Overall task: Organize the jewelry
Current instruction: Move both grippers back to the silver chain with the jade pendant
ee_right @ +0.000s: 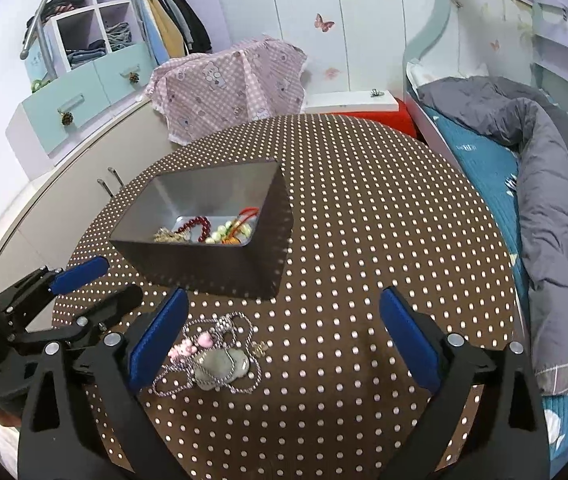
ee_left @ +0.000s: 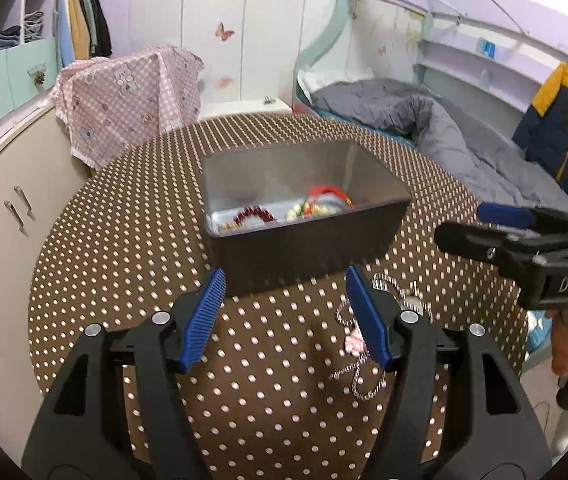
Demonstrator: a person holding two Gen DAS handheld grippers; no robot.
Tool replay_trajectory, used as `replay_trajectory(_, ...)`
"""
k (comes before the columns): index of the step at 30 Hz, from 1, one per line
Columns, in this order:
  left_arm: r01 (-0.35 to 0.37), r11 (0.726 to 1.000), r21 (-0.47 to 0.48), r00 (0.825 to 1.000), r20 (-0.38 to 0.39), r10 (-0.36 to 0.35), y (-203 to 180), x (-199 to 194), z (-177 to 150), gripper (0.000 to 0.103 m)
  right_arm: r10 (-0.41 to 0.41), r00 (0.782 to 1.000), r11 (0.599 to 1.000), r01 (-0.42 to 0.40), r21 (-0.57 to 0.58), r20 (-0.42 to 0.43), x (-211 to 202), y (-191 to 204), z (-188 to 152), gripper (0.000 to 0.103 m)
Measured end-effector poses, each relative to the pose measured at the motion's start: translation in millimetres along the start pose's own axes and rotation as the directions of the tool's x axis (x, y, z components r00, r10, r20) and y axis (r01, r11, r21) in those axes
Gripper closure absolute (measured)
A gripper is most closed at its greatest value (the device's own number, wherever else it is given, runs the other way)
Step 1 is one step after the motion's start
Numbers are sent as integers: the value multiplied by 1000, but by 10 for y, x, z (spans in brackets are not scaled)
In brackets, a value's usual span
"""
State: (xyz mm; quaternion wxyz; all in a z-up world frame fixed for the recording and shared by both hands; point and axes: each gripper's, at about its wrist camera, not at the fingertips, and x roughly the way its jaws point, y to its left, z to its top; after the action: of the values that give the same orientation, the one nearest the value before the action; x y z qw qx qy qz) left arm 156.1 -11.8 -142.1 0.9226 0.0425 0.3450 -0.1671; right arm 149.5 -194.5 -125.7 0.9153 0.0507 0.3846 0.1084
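Both claws stand open and empty, the right claw wide over the necklace on the dotted worktop, the left claw just beside it, before the box holding beads, a bed beyond.
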Motion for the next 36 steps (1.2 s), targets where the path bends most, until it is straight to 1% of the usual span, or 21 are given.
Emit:
replay_trajectory(3, 19, 1000, 15, 999, -34, -18, -57, 75, -60, 41, -5, 1000, 1000, 6, 8, -13, 0, -22, -50, 11)
replay_trajectory(8, 36, 999, 32, 997, -68, -34, -125, 136, -117, 41, -15, 1000, 1000, 16, 11, -27, -11, -54, -128, 11)
replay_trajectory(11, 82, 997, 14, 993, -86, -81, -119, 155, -127, 41, -18, 999, 1000, 18, 11, -38, -2, -48, -151, 11)
replay_trajectory(13, 95, 995, 8, 991, -100, -94, -121, 175, -142, 41, -18, 999, 1000, 18, 9, -44, 4, -47, -163, 11)
replay_trajectory(21, 100, 995, 29, 986, -141, -95, -138, 253, -209, 41, -12, 999, 1000, 11, -12, -50, 21, 8, -160, 11)
replay_trajectory(25, 89, 995, 41, 985, -155, -81, -170, 289, -202, 41, -9, 998, 1000, 8, -15, -60, 59, 36, -161, 11)
replay_trajectory(26, 87, 995, 45, 985, -156, -79, -188, 292, -193, 45, -8, 998, 1000, 7, -16, -64, 70, 44, -163, 11)
replay_trajectory(27, 88, 995, 52, 985, -155, -79, -202, 279, -185, 57, -8, 998, 1000, 6, -17, -67, 79, 53, -163, 11)
replay_trajectory(29, 82, 994, 68, 984, -161, -70, -226, 291, -163, 77, -5, 998, 1000, 4, -20, -70, 91, 66, -171, 11)
replay_trajectory(31, 71, 994, 87, 987, -153, -58, -233, 288, -177, 80, -4, 998, 1000, 3, -19, -70, 94, 71, -170, 11)
replay_trajectory(33, 70, 994, 83, 987, -148, -57, -216, 271, -185, 86, -6, 997, 1000, 4, -17, -73, 96, 64, -175, 11)
replay_trajectory(36, 77, 996, 52, 988, -139, -69, -168, 253, -191, 86, -7, 997, 1000, 6, -21, -73, 96, 57, -178, 11)
